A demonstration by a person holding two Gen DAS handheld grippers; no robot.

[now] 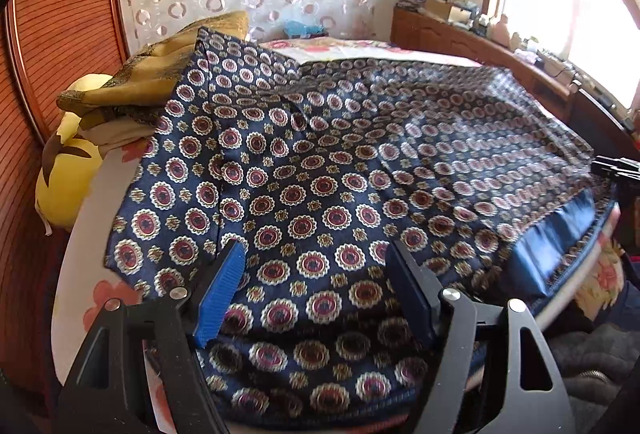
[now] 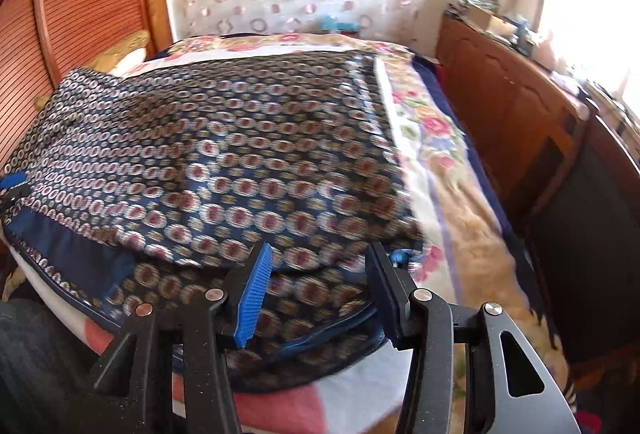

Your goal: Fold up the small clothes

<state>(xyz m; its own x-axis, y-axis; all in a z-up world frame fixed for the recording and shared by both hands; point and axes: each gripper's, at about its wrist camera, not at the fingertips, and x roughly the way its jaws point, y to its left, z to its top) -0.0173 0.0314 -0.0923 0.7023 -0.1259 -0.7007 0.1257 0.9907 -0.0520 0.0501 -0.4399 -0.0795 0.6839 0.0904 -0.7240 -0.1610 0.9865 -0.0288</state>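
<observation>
Sunlit bedroom, with a flowered bed (image 2: 436, 138) carrying everything. Left gripper (image 1: 316, 288) is hovering with its jaws spread wide over the near edge of the patterned navy garment (image 1: 320, 170), clamping nothing. Right gripper (image 2: 320, 290) is standing released too, jaws parted above the garment's near right corner, the cloth lying between them but not pinched. Garment is lying spread flat across the bed, a plain blue lining strip (image 2: 68, 258) showing along its near hem. Folded mustard cloth (image 1: 160, 82) is sitting beside it, near a yellow pillow (image 1: 68, 170)
</observation>
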